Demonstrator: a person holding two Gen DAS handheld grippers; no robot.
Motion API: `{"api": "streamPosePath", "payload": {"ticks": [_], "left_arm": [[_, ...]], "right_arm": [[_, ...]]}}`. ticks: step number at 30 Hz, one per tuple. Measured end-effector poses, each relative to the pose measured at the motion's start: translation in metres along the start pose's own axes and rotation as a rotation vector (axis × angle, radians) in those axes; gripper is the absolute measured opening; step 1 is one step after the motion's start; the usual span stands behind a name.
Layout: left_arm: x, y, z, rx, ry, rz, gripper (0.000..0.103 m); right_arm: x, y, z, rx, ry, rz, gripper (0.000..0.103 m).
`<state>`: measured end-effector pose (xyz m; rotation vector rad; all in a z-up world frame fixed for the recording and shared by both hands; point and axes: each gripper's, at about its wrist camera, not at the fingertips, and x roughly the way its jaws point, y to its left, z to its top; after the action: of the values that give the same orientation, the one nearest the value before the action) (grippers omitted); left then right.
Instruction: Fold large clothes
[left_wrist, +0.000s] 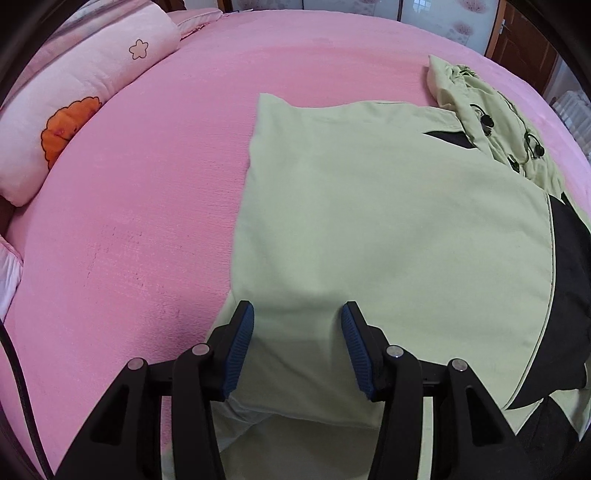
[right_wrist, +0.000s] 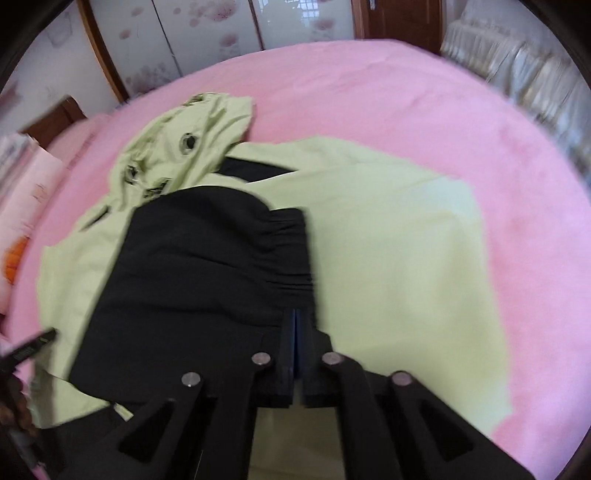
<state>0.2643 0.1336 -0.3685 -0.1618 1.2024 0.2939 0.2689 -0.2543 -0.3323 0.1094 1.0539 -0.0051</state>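
Left wrist view: a pale green jacket (left_wrist: 388, 221) lies flat on a pink bed (left_wrist: 147, 221), filling the frame from the centre out to 3 o'clock. The left gripper (left_wrist: 297, 332) hovers over its near hem at 6 o'clock, jaws spread apart, with flat cloth showing between the blue pads (left_wrist: 240, 350) and nothing pinched. The jacket's long axis runs from 6 o'clock away to 12 o'clock. Its hood (left_wrist: 491, 122) is bunched at 1 o'clock, and a black panel (left_wrist: 569, 277) shows at 3 o'clock. A pink pillow (left_wrist: 74, 110) sits at 10 o'clock, well apart from the jacket.

Right wrist view, motion-blurred: the right gripper (right_wrist: 296, 339) is at 6 o'clock, jaws pressed together. They appear to pinch the gathered edge of a black sleeve (right_wrist: 207, 266) that lies folded across the green body. The sleeve stretches away toward 10 o'clock, with the hood beyond it at 11 o'clock. Bare green cloth spreads to 3 o'clock. A wardrobe (right_wrist: 184, 44) stands behind the bed. The right hand looks better placed for the next fold, and nothing blocks it.
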Motion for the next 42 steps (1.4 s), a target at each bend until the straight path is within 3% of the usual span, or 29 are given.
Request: {"api": "streamPosePath", "payload": {"ticks": [4,9,10,12,14,25,27,29,31,42], "left_arm": [[-0.01,0.004,0.002,-0.015,0.021,0.011,0.048],[-0.047,-0.01,0.005,-0.022,-0.002,-0.013,0.049],[-0.058,-0.011,0.004,-0.019,-0.011,-0.02,0.05],[-0.081,-0.014,0.0,-0.018,-0.025,-0.03,0.065],[-0.105,-0.017,-0.002,-0.02,-0.048,-0.043,0.069],[-0.237,-0.044,-0.015,-0.056,-0.11,-0.12,0.075],[-0.257,-0.05,-0.019,-0.063,-0.12,-0.118,0.077],[-0.274,-0.055,-0.025,-0.061,-0.125,-0.114,0.078],[-0.291,-0.06,-0.031,-0.057,-0.134,-0.11,0.078],[-0.364,-0.064,-0.069,-0.062,-0.155,-0.12,0.078]], "right_arm": [[-0.017,-0.007,0.006,0.086,-0.014,0.059,0.012],[-0.056,0.0,0.008,0.072,-0.052,0.087,0.012],[-0.063,0.002,0.009,0.067,-0.053,0.092,0.012],[-0.081,0.004,0.01,0.062,-0.056,0.103,0.012],[-0.101,0.005,0.011,0.061,-0.064,0.121,0.012],[-0.205,0.002,0.01,-0.009,-0.129,0.182,0.013],[-0.221,0.002,0.01,-0.035,-0.138,0.194,0.015],[-0.235,0.001,0.009,-0.06,-0.146,0.201,0.026],[-0.249,0.0,0.009,-0.077,-0.157,0.21,0.031],[-0.293,0.005,0.0,-0.169,-0.129,0.29,0.032]]}}
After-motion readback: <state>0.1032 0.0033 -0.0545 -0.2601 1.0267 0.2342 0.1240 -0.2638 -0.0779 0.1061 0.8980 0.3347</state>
